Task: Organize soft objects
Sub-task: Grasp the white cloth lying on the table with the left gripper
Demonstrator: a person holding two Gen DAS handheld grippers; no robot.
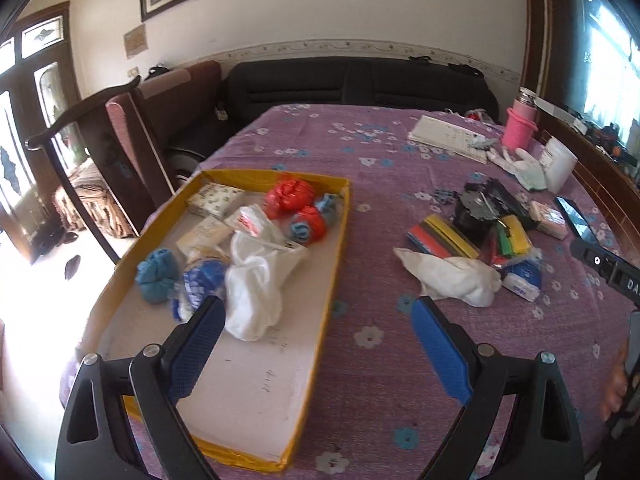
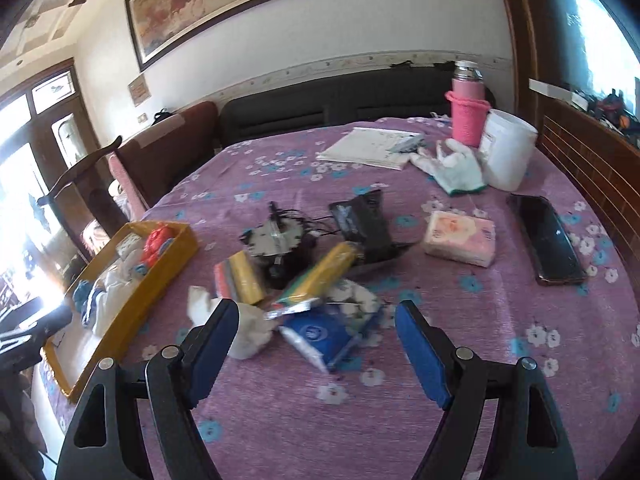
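My left gripper (image 1: 316, 316) hangs over the near end of the yellow-rimmed tray (image 1: 308, 316), jaws spread wide, nothing between the blue pads. In the tray I see a white cloth (image 1: 256, 284) bunched in the middle, a blue sock ball (image 1: 157, 276) at its left, a blue-and-white pack (image 1: 202, 286) touching the cloth, a red bag ball (image 1: 289, 196) and a red-and-blue bundle (image 1: 314, 222) toward the far end, plus a patterned tissue pack (image 1: 216, 199) in the far corner. My right gripper (image 2: 316, 322) is also wide open and empty, pointing down at the loose pile on the purple flowered tablecloth (image 2: 460, 380), well right of the tray (image 2: 176, 256). Just ahead of its pads: a blue tissue pack (image 2: 320, 336), a crumpled white rag (image 2: 248, 332) by the left pad, two bundles of coloured sponge cloths (image 2: 240, 280) and (image 2: 320, 276), and a black tangle of gadgets (image 2: 280, 244) behind them. Farther off sit a pink tissue pack (image 2: 460, 242), a phone (image 2: 548, 236), a white glove (image 2: 452, 170), a pink flask (image 2: 466, 108), a white tub (image 2: 508, 152) and papers (image 2: 368, 146). Some blur on the pile; labels not readable.
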